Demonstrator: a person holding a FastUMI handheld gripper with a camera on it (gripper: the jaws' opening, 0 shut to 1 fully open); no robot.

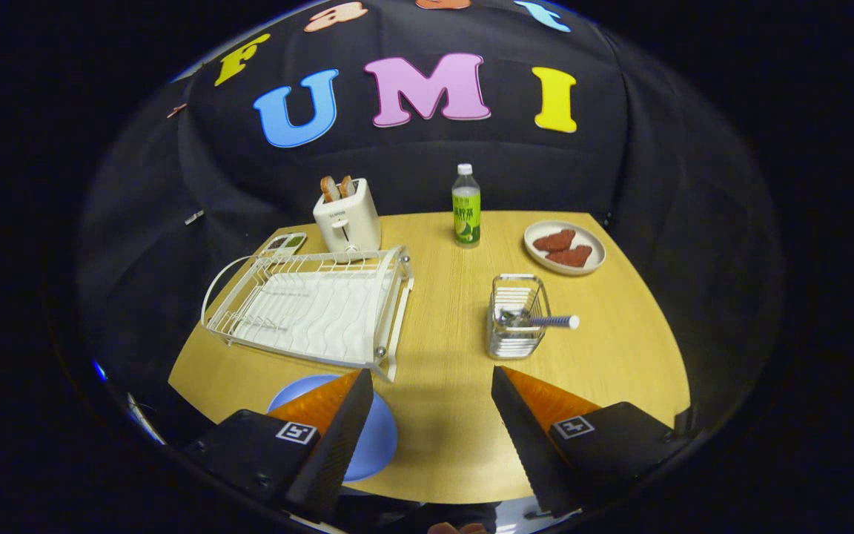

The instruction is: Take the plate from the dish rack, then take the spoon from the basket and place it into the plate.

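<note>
While the gripper (pixel 432 382) is hanging over the near part of the table (pixel 457 415), its two fingers are standing wide apart with nothing between them but bare wood. The blue plate (pixel 382 434) is lying flat near the table's front edge, partly hidden under the left finger, just in front of the dish rack (pixel 308 308). The rack is sitting empty, its nearest corner reaching close to the left fingertip. Ahead of the right finger, the small wire basket (pixel 517 317) is standing upright with the spoon (pixel 545 321) resting in it, handle poking out over the rim toward the right. Open wood is running between the rack and the basket, a clear lane straight ahead of the fingers.

The tabletop is showing a pale wood grain, with black cloth hanging behind it as the booth's wall. Farther back, a cream toaster (pixel 346 220) is holding two slices of bread beside the rack, a clear bottle (pixel 465 208) with a green label is standing at the far edge, and a round pale dish (pixel 565 247) is carrying two reddish-brown pieces (what they are, I cannot tell).
</note>
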